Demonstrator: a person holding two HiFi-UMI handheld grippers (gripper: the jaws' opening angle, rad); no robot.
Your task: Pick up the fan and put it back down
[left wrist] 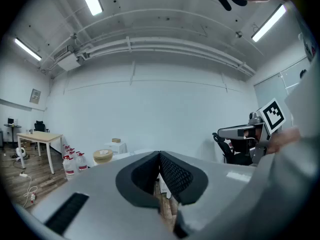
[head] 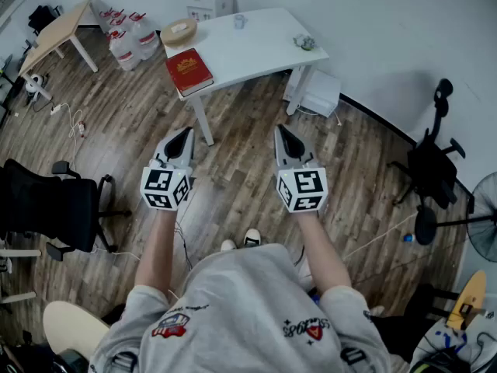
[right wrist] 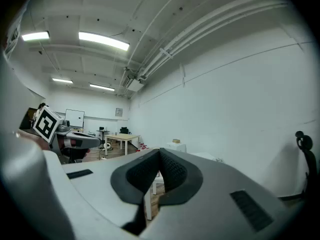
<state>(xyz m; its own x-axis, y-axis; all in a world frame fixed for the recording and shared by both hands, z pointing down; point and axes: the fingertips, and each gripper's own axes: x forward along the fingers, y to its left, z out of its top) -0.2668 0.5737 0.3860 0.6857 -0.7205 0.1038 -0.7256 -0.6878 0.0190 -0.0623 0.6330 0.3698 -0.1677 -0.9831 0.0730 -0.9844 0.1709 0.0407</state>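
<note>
Left gripper (head: 185,133) and right gripper (head: 281,130): grey wedge bodies with ribbed black pads, both clenched on nothing, held level above the wood-plank floor (head: 233,169). Fan (head: 485,216): round wire-mesh head on a thin black pole and disc base, stood at 3 o'clock, well apart. A turn toward it was judged needed, with the jaws opened and the rigid pole taken, not the mesh.

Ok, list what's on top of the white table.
On the white table: a red book at its left end, a round tan disc, a small cup, a greenish item too small to identify. Anything beneath the book is covered.
</note>
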